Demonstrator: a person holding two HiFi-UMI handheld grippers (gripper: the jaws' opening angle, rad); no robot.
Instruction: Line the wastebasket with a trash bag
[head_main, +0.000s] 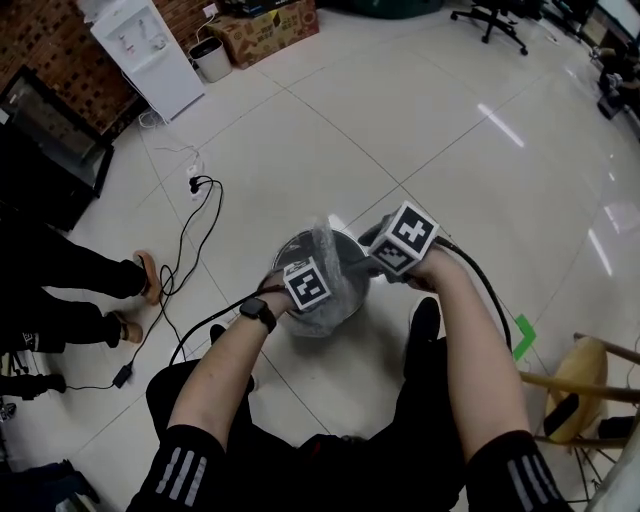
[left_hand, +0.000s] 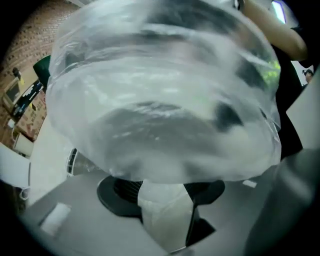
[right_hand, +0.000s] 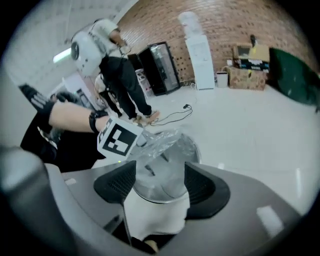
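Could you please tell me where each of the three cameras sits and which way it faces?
Head view: on the person's head, facing steeply down at the wastebasket; both forearms, legs, left gripper and right gripper show.
Left gripper view: on the left gripper, facing along its jaws into the trash bag filling the frame; an arm shows top right.
Right gripper view: on the right gripper, facing over the wastebasket toward the brick wall; the left forearm and left gripper show.
Shared: head and right gripper views both show wastebasket and water dispenser.
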